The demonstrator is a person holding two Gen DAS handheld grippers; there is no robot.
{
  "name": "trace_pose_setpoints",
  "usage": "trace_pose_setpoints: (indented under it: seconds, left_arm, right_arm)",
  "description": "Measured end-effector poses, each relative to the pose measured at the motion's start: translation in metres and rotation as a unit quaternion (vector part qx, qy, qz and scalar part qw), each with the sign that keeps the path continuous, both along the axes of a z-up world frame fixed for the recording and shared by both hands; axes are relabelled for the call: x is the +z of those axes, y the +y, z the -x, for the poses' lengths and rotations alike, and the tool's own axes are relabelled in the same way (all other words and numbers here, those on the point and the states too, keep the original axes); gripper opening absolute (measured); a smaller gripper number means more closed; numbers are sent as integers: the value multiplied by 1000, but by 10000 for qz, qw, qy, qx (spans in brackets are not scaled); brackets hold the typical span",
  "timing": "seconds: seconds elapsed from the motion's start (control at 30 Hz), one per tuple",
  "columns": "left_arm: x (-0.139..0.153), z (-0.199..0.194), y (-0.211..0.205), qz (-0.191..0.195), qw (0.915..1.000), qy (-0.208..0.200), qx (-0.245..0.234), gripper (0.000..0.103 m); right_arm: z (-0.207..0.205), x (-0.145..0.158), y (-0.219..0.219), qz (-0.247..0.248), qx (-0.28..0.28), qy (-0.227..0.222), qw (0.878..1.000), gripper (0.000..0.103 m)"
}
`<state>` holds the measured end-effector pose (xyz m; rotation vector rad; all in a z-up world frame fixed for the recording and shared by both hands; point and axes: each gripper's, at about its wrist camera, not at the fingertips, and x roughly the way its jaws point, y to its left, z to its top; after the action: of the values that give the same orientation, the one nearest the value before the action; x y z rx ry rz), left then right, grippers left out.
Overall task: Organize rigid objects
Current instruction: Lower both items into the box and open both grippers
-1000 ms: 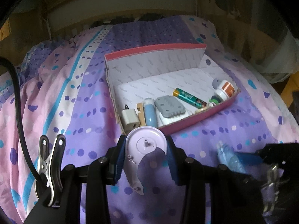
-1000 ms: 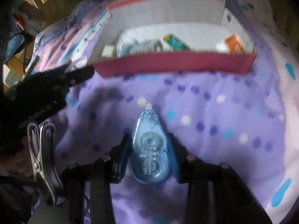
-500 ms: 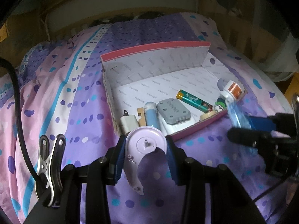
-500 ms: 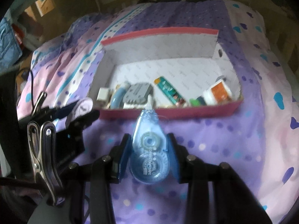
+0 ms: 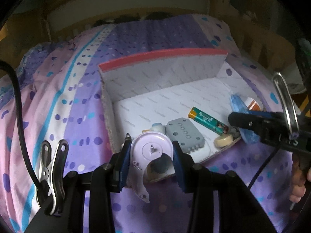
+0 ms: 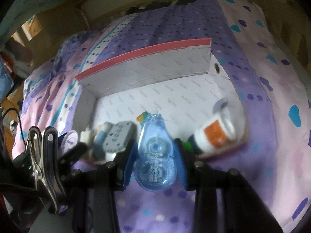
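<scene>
A pink-edged cardboard box (image 5: 161, 58) with a white inside lies on the bed; it also shows in the right wrist view (image 6: 143, 54). My left gripper (image 5: 150, 155) is shut on a lilac plastic tape-dispenser shell (image 5: 149, 145) at the box's near edge. My right gripper (image 6: 155, 155) is shut on a blue correction tape (image 6: 154, 151), held over the box's near wall; it also shows in the left wrist view (image 5: 239, 112). Inside lie a green battery (image 5: 208, 120), a grey block (image 5: 184, 134) and a white bottle with an orange label (image 6: 213, 134).
The bed has a purple and pink dotted cover (image 5: 58, 104). A white charger plug (image 6: 86, 136) and a blue tube (image 6: 101, 137) lie at the box's left end. A cream roll (image 5: 223, 141) lies by the battery. A wooden bed frame (image 5: 124, 2) stands behind.
Both grippers have moved forward to the box. The right gripper has carried the blue correction tape up from the cover to over the box's near wall.
</scene>
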<state>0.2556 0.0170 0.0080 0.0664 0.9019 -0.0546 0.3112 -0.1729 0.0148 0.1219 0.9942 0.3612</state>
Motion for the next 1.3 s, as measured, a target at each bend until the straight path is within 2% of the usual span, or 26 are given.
trace_pose_setpoints:
  seconds: [0.13,0.4,0.67,0.87,1.1,1.2,1.3]
  left_arm:
    - [-14,-8,-2,-20,9999,139,-13,42]
    - [-21,-19,-11,-210,9997,58,-136,42]
    - [-32,-39,-13,-49,9999,105,-125,42]
    - [-36,-57,-20,-54,9998,-83,-199,42]
    - [-44,-43,-22,-116,9990,-409,-151,43]
    - [-44,-40,-20,-248,9991,-348,-67,49]
    - [-47,-40,-16,-122,9998,-166,-53,49]
  right_arm:
    - [-9,-4,0,65,-78,-43,9999,39]
    - [-20,-15,6,258,-94,-110,9996,40]
    - [-28,-30,10,381,-138,-100,9991,39]
    - [-36,-35,13,589,-229,-247,9977,39]
    - [-37,-44,16,799,-245,-364,9958,40]
    - [-32,-45,19,916,-243,-373,9948,40]
    - [-30,-45,18,909,-274,-325,9950,41]
